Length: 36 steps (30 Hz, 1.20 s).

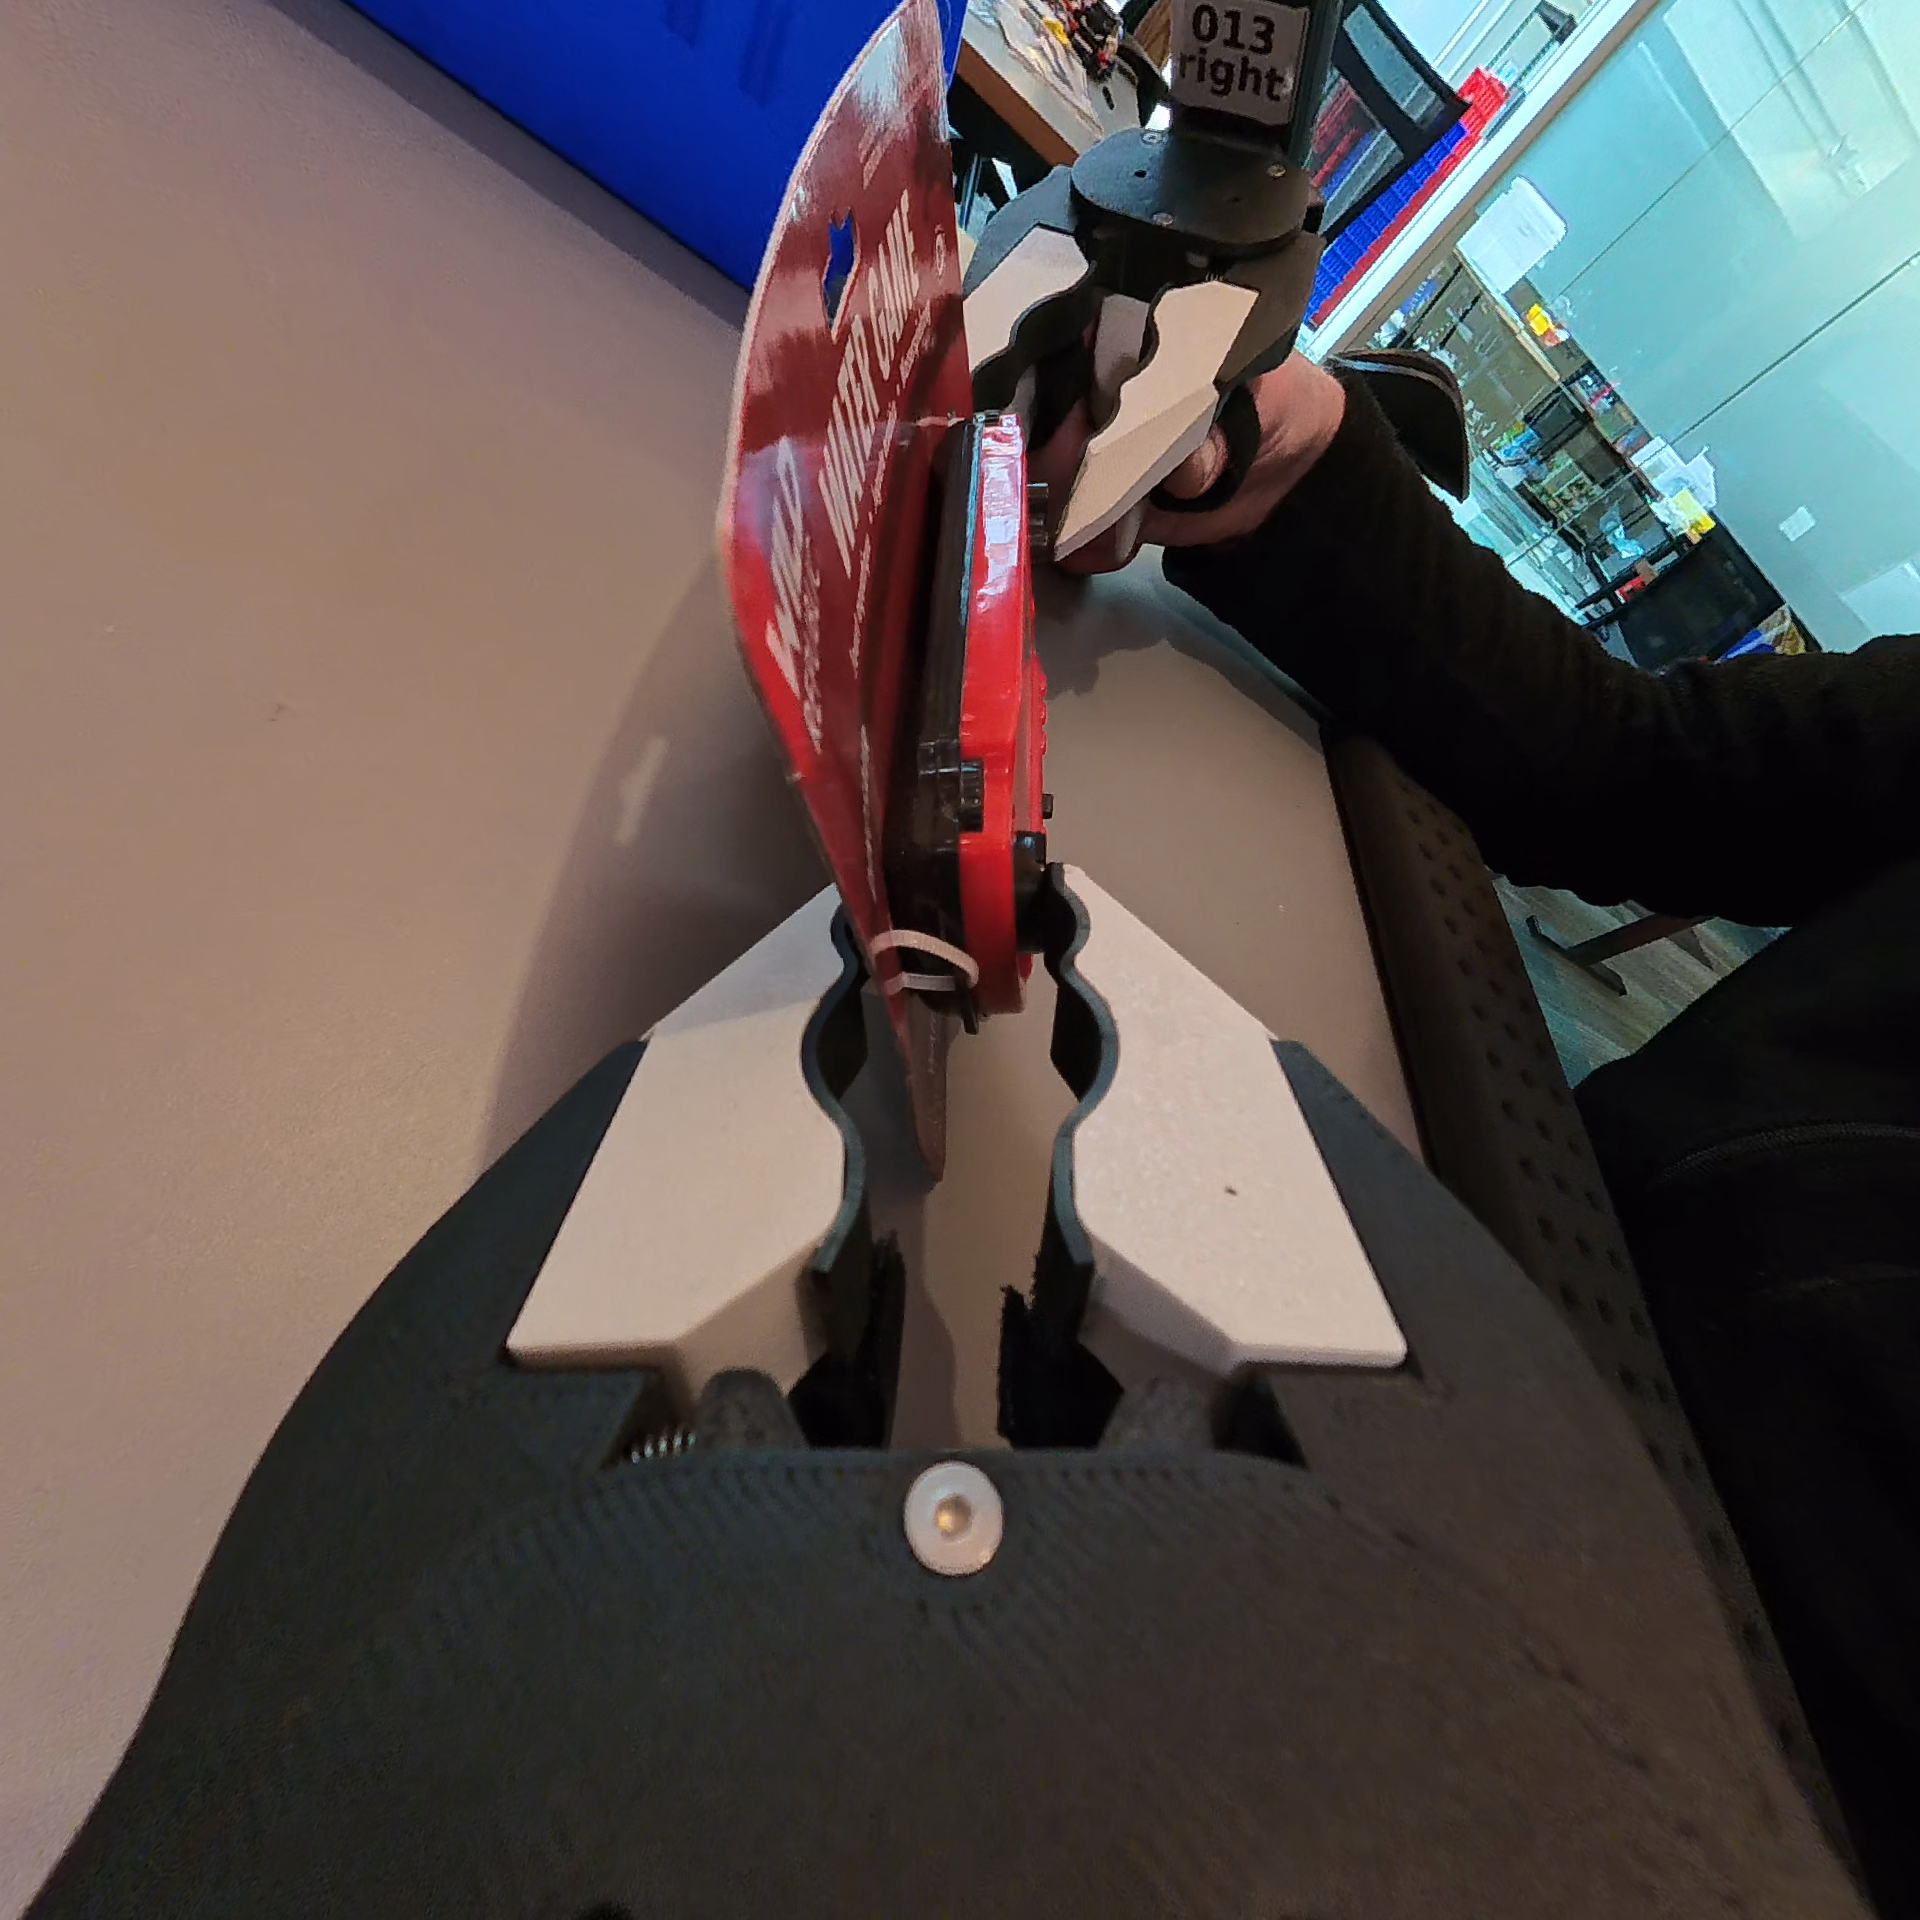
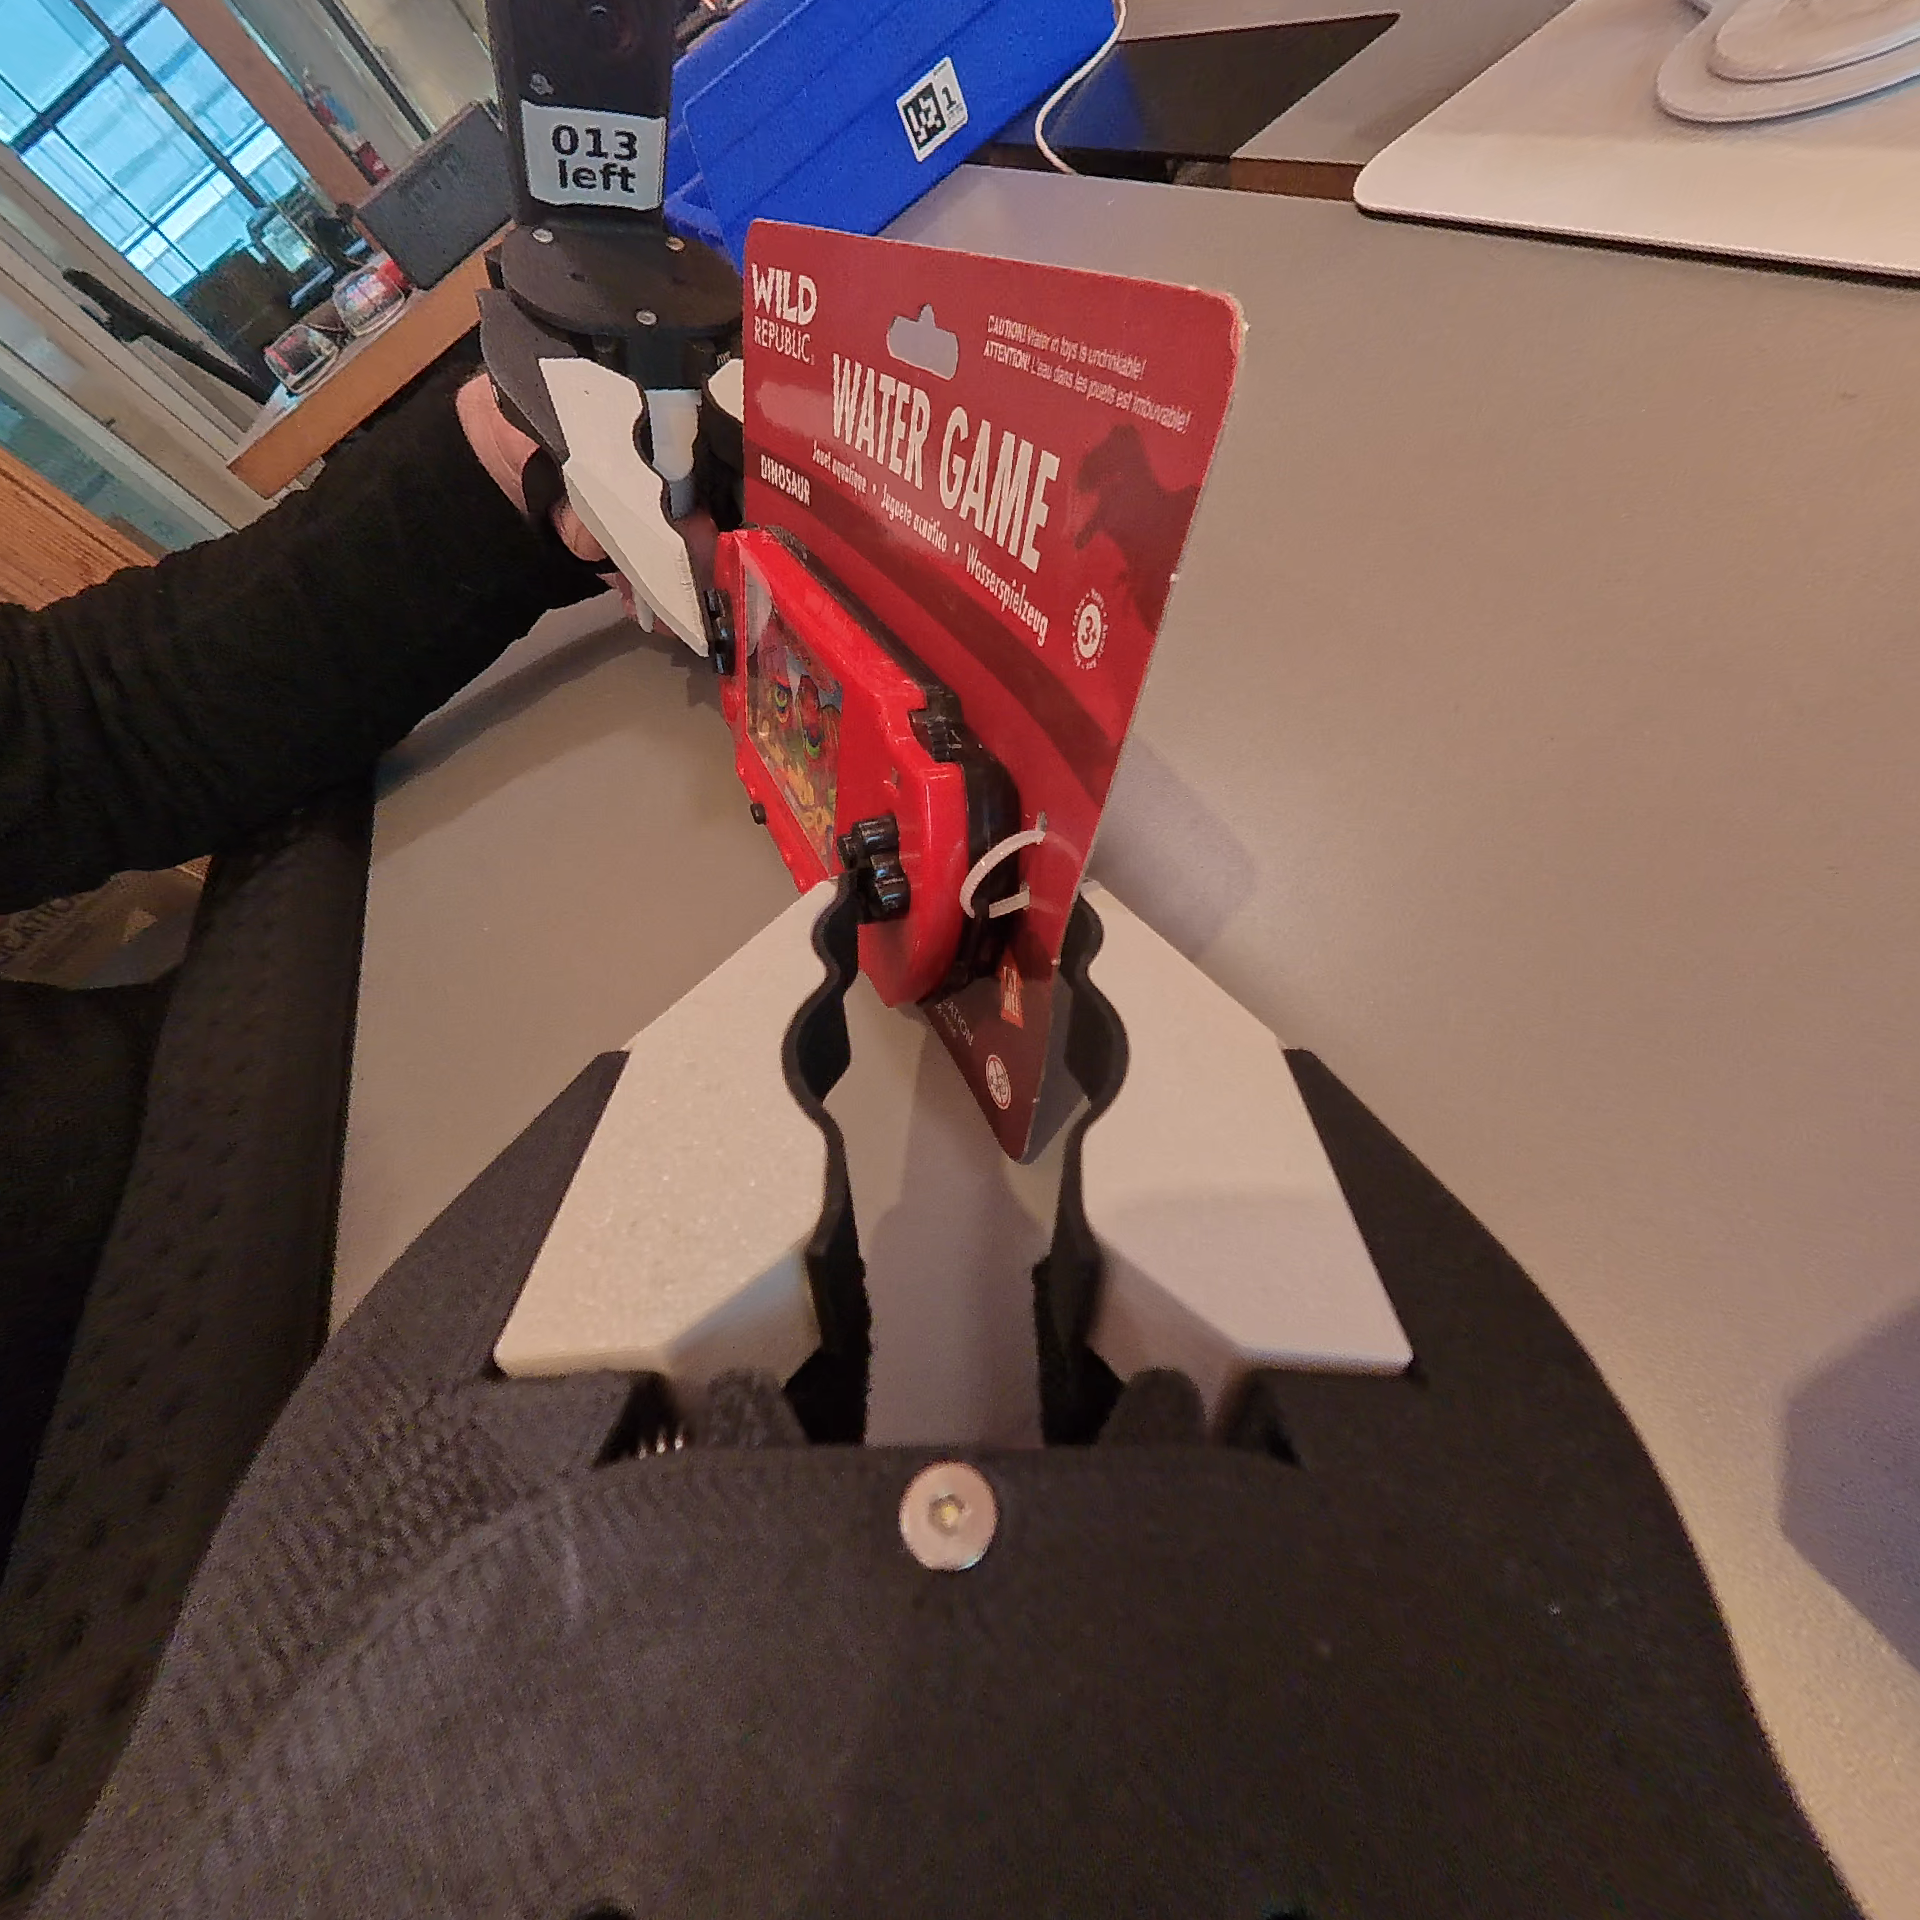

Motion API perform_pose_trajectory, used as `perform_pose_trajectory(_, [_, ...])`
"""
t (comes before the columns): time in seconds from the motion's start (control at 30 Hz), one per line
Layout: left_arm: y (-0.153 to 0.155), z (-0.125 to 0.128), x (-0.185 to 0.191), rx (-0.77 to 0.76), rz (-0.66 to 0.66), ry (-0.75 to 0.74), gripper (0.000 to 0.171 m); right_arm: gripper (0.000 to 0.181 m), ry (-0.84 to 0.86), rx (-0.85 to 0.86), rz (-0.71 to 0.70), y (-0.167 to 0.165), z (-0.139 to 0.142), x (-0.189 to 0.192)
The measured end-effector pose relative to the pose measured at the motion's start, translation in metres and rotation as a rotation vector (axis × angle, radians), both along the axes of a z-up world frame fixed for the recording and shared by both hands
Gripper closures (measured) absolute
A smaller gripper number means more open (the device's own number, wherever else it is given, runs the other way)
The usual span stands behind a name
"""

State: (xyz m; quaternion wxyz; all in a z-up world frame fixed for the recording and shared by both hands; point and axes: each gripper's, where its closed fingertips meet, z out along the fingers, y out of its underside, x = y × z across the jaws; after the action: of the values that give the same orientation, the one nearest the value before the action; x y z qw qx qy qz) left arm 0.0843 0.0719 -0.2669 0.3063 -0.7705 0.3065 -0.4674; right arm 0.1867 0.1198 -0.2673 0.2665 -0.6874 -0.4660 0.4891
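Big grey matte tabletop (image 2: pixel 1558 727) is sitting under everything. Both hand-held grippers are pinching the red carded handheld water toy (image 2: pixel 862 748) upright above it: left gripper (image 1: pixel 951 935) clamping one end, right gripper (image 2: pixel 956 935) the other. Only the right view is showing the card's printed front. Black-sleeved hands (image 1: pixel 1226 468) are gripping the handles.

A blue bin (image 2: pixel 831 94) is sitting at the far edge of the grey table (image 2: pixel 1507 727), a white mat (image 2: pixel 1621 177) is lying near its far right corner, and shelves (image 1: pixel 1558 436) are standing beyond.
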Motion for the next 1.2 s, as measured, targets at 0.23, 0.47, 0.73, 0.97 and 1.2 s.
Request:
perform_pose_trajectory(0.23, [0.0005, -0.0006, -0.0001, -0.002, 0.002, 0.002, 0.142, 0.15, -0.011, -0.006, -0.007, 0.0013, -0.0011, 0.0])
perform_pose_trajectory(0.47, [0.0008, -0.0002, -0.0004, 0.001, 0.004, 0.001, 0.141, 0.147, 0.001, 0.006, -0.01, 0.0011, 0.0012, -0.0002])
perform_pose_trajectory(0.73, [0.0001, -0.0001, 0.0016, 0.007, -0.004, 0.005, 0.141, 0.137, -0.043, 0.021, 0.024, -0.0051, -0.0058, -0.0011])
perform_pose_trajectory(0.97, [-0.001, 0.0004, 0.0024, 0.016, -0.011, 0.01, 0.141, 0.146, -0.055, 0.015, 0.024, -0.0045, -0.0072, 0.0002])
perform_pose_trajectory(1.2, [-0.0016, 0.0004, 0.0031, 0.018, -0.014, 0.016, 0.141, 0.141, -0.042, 0.018, 0.02, -0.0044, -0.0056, -0.0003])
